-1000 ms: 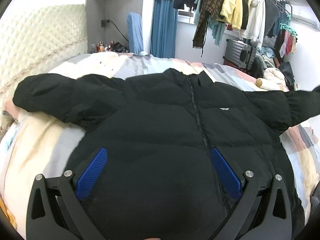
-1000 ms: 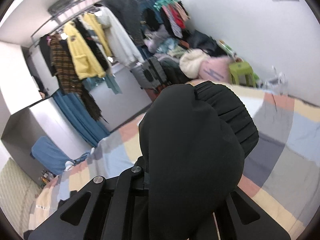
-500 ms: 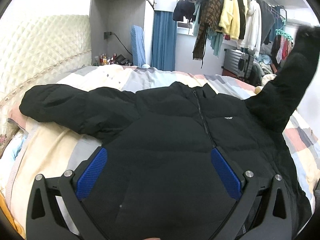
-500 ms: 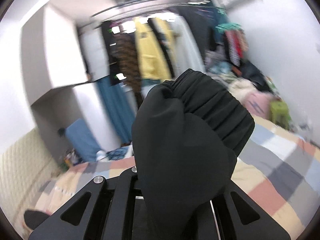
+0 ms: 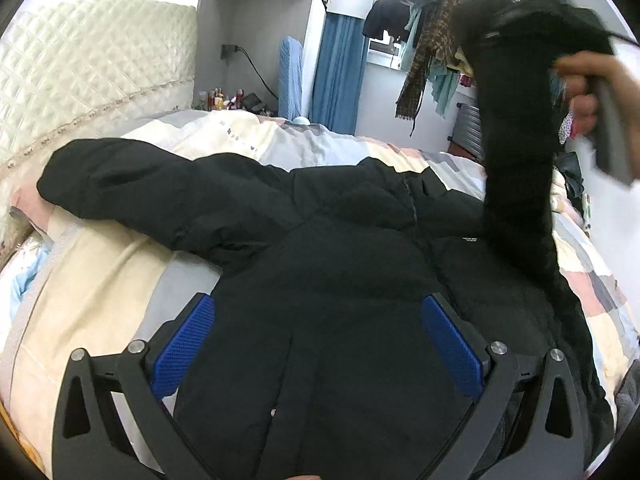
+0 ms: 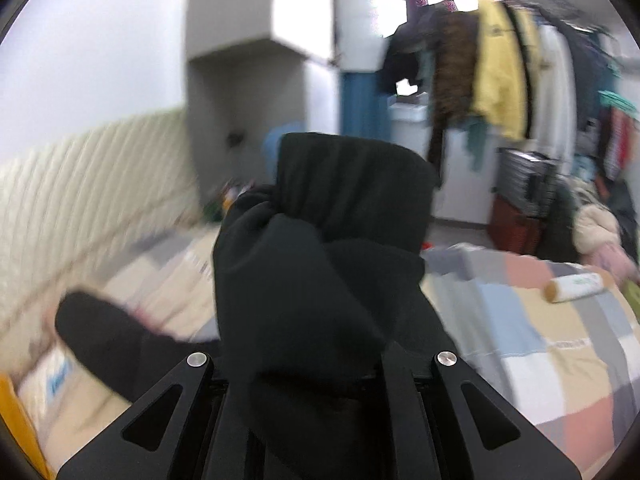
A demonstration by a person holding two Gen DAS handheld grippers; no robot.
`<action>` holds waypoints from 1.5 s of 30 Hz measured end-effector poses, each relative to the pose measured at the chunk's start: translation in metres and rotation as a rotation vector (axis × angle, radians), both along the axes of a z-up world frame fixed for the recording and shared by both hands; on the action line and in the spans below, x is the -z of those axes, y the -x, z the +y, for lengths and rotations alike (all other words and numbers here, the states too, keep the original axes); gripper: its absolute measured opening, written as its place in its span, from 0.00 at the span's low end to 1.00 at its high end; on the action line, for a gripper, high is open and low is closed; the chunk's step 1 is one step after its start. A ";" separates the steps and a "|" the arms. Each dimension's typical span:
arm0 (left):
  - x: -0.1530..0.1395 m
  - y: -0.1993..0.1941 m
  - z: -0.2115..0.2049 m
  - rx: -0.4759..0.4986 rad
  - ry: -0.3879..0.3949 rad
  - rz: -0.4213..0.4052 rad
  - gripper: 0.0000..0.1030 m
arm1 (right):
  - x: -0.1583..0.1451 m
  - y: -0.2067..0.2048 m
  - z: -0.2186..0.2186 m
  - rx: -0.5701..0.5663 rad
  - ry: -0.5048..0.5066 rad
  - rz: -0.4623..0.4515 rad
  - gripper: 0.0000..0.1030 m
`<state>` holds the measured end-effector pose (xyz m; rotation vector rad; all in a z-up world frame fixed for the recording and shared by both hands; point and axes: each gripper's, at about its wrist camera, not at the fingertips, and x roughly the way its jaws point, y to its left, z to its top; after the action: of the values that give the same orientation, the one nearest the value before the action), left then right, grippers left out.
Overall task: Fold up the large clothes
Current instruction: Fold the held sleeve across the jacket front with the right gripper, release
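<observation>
A black puffer jacket (image 5: 320, 272) lies front up on the bed, zipper closed. Its left sleeve (image 5: 152, 184) stretches out flat to the left. My left gripper (image 5: 318, 344) is open with blue pads, hovering over the jacket's lower body. My right gripper (image 6: 320, 360) is shut on the jacket's right sleeve cuff (image 6: 340, 216) and holds it high in the air. In the left wrist view that sleeve (image 5: 516, 152) rises steeply from the shoulder toward the upper right, where the hand and right gripper (image 5: 520, 28) show.
The patchwork bedspread (image 5: 100, 272) covers the bed, with a quilted headboard (image 5: 92, 64) at the left. A rack of hanging clothes (image 6: 492, 72) and a suitcase (image 6: 524, 184) stand beyond the bed. A lint roller (image 6: 576, 286) lies on the bed's right side.
My right gripper has lifted the right sleeve from flat to steeply upright and swung it leftward over the jacket. My left gripper has stayed open over the jacket's lower body.
</observation>
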<state>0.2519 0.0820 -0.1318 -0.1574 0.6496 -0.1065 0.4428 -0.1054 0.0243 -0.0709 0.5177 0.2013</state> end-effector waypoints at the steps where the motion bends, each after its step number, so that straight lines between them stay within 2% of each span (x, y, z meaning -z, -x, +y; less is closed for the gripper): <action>1: 0.001 -0.001 0.004 -0.004 0.011 0.001 1.00 | 0.012 -0.001 0.007 -0.018 0.008 0.015 0.07; 7: 0.007 -0.008 0.039 -0.089 0.060 0.015 1.00 | 0.116 -0.016 0.072 -0.128 0.080 0.148 0.08; 12: 0.020 -0.020 0.064 -0.147 0.114 0.052 1.00 | 0.193 -0.022 0.096 -0.171 0.107 0.246 0.09; 15: 0.027 -0.026 0.069 -0.152 0.129 0.073 1.00 | 0.230 -0.021 0.100 -0.177 0.111 0.283 0.09; 19: 0.033 -0.032 0.069 -0.146 0.131 0.085 1.00 | 0.261 -0.017 0.105 -0.174 0.116 0.293 0.10; 25: 0.039 -0.036 0.063 -0.134 0.125 0.098 1.00 | 0.256 -0.013 0.105 -0.176 0.099 0.284 0.10; 31: 0.040 -0.037 0.061 -0.124 0.126 0.101 1.00 | 0.236 0.000 0.105 -0.200 0.163 0.290 0.12; 36: 0.036 -0.033 0.053 -0.114 0.099 0.089 1.00 | 0.221 0.020 0.095 -0.247 0.184 0.318 0.29; 37: 0.035 -0.032 0.051 -0.110 0.096 0.087 1.00 | 0.217 0.028 0.092 -0.258 0.192 0.316 0.38; 38: 0.034 -0.032 0.049 -0.106 0.091 0.085 1.00 | 0.215 0.033 0.090 -0.268 0.197 0.313 0.50; 39: 0.034 -0.031 0.047 -0.102 0.086 0.084 1.00 | 0.212 0.038 0.088 -0.274 0.206 0.307 0.58; 40: 0.033 -0.030 0.045 -0.099 0.082 0.082 1.00 | 0.208 0.046 0.084 -0.279 0.213 0.294 0.71; 45: 0.030 -0.026 0.034 -0.063 0.073 0.070 1.00 | 0.193 0.073 0.055 -0.281 0.224 0.245 0.72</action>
<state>0.2783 0.1156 -0.1622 -0.2522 0.7101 -0.0644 0.3694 -0.0502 -0.1687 -0.3419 0.7739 0.4295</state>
